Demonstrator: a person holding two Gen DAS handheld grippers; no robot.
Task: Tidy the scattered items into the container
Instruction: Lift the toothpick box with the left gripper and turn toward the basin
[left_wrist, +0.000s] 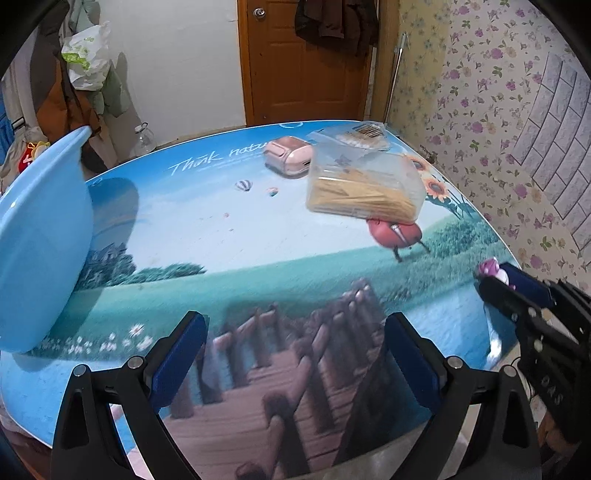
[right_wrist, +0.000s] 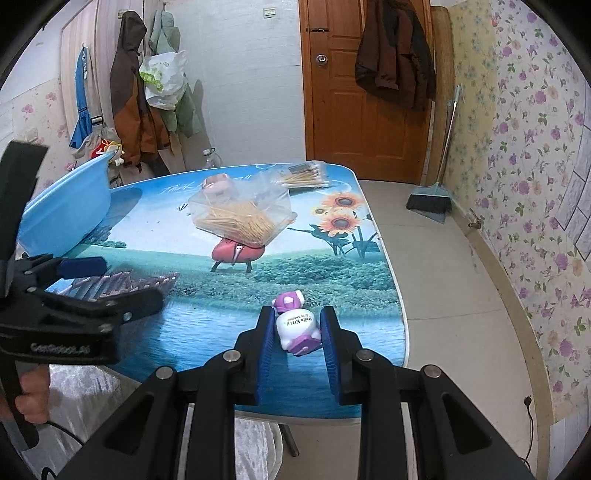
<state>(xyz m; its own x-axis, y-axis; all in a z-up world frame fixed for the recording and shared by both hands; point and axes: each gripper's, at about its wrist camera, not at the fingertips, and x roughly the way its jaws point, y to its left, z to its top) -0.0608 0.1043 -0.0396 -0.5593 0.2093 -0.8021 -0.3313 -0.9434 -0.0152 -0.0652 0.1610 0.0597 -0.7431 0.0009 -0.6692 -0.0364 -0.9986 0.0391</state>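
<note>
A light blue plastic basin (left_wrist: 40, 236) (right_wrist: 66, 206) stands at the table's left edge. My right gripper (right_wrist: 297, 325) (left_wrist: 495, 277) is shut on a white and purple Hello Kitty figure (right_wrist: 297, 326) (left_wrist: 489, 267) near the table's right front edge. My left gripper (left_wrist: 295, 343) (right_wrist: 122, 280) is open and empty over the front of the table. A clear bag of wooden sticks (left_wrist: 364, 188) (right_wrist: 240, 218) lies mid-table, partly over a red pouch (left_wrist: 393, 232) (right_wrist: 238, 253). A pink case (left_wrist: 290, 153) (right_wrist: 218, 184) and a packet of cotton swabs (left_wrist: 360, 136) (right_wrist: 304, 175) lie at the far side.
The table (left_wrist: 236, 236) has a printed landscape cover. A door, hanging coats and a plastic bag are behind it. A broom and dustpan (right_wrist: 430, 201) lean by the floral wall on the right. A plastic bottle (left_wrist: 144, 138) stands behind the table.
</note>
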